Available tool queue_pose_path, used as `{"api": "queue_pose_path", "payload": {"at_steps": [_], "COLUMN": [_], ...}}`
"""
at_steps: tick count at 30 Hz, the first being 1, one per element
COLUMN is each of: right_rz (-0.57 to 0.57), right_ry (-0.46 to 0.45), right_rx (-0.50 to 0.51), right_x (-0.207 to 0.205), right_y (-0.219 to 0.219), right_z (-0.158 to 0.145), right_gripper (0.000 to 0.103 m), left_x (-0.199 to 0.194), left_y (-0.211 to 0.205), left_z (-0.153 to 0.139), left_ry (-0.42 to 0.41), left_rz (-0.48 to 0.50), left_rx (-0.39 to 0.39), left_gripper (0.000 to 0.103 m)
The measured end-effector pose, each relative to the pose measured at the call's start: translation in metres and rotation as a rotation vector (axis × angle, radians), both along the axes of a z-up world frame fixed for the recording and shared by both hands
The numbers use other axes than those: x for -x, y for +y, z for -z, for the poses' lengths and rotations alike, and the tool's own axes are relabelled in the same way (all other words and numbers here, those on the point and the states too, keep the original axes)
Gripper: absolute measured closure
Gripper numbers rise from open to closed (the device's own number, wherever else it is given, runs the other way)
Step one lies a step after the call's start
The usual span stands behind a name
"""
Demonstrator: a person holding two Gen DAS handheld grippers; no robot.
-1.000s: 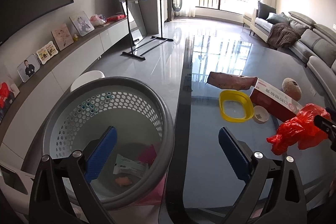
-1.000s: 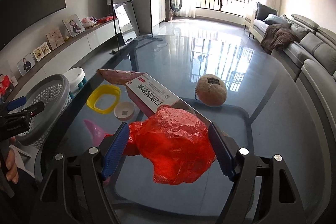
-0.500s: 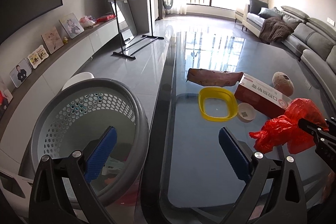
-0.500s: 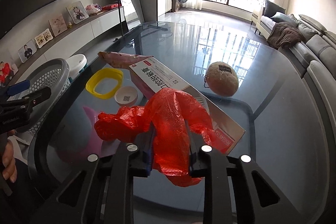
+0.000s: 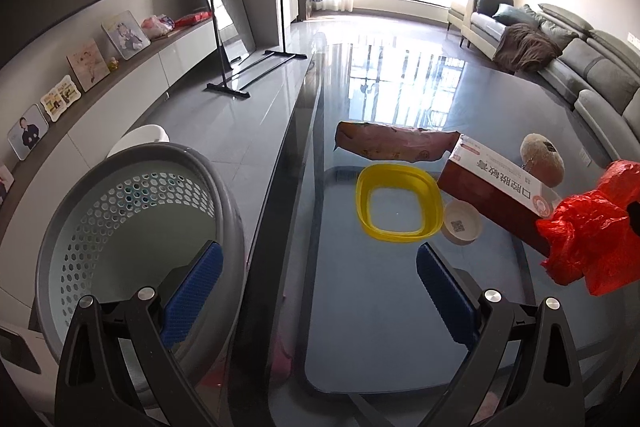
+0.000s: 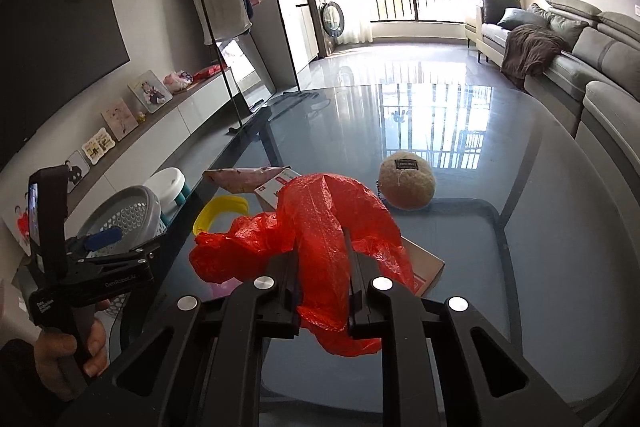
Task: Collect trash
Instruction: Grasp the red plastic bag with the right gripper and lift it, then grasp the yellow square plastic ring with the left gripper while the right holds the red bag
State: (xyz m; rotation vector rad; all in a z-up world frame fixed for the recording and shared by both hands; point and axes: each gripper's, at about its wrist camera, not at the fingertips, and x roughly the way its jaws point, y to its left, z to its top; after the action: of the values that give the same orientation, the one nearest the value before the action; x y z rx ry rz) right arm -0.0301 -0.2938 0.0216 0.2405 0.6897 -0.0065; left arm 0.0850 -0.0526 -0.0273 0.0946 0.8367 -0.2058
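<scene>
I am running two hand-held grippers over a long dark glass table [image 6: 520,227] in a living room, collecting trash. The right gripper [image 6: 322,259] has its black jaws closing on a crumpled red plastic bag [image 6: 320,227]; the bag is pinched between them, bulging out above, to the left and below the fingers, and it looks lifted clear of the glass. The left gripper [image 5: 316,291] has its blue-padded jaws wide apart with nothing between them; it hangs over the table's near left edge, just beside a round grey perforated laundry-style basket [image 5: 80,211] that stands on the floor against the table and seems to serve as the bin. From this angle I cannot tell what is inside the basket. I judge the task to be partway through: the red bag is grasped but not yet carried to the basket, which lies well to the left of the right gripper. Still on the table are a pinkish flat snack wrapper [image 5: 394,147], a shallow yellow plastic dish [image 5: 398,205], a small round white cup [image 5: 462,225] touching that dish, a long dark red cardboard box with a white printed top [image 5: 492,183], and a beige fuzzy ball-shaped toy [image 6: 406,183] further back. Which of these count as trash I cannot say for certain.
</scene>
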Motion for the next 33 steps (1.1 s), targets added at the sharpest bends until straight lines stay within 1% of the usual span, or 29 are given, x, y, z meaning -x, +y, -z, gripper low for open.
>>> {"api": "queue_pose_path", "payload": {"at_steps": [8,16,20,27,33], "right_rz": [0.051,0.05,0.04,0.019,0.009], "right_ry": [-0.034,-0.037,-0.036,-0.034,-0.031], "right_rx": [-0.074,-0.106,-0.112,-0.117,-0.124], "right_x": [0.01,0.012,0.011,0.008,0.005], "right_y": [-0.024,-0.023,-0.024,-0.027,-0.028], "right_z": [-0.008,-0.008,-0.008,-0.01,-0.01], "right_gripper": [0.088,0.088,0.088,0.088,0.088], "left_x": [-0.017,-0.034,-0.041,-0.049,-0.056], "left_y": [-0.028,-0.056,-0.06,-0.065,-0.062], "left_z": [0.009,0.02,0.025,0.032,0.034], "left_ry": [0.01,0.035,0.071,0.095,0.103], "left_rz": [0.026,0.045,0.054,0.048,0.034], "left_rx": [-0.023,-0.053,-0.029,-0.067,-0.055], "left_gripper": [0.007,0.007,0.007,0.007,0.007]}}
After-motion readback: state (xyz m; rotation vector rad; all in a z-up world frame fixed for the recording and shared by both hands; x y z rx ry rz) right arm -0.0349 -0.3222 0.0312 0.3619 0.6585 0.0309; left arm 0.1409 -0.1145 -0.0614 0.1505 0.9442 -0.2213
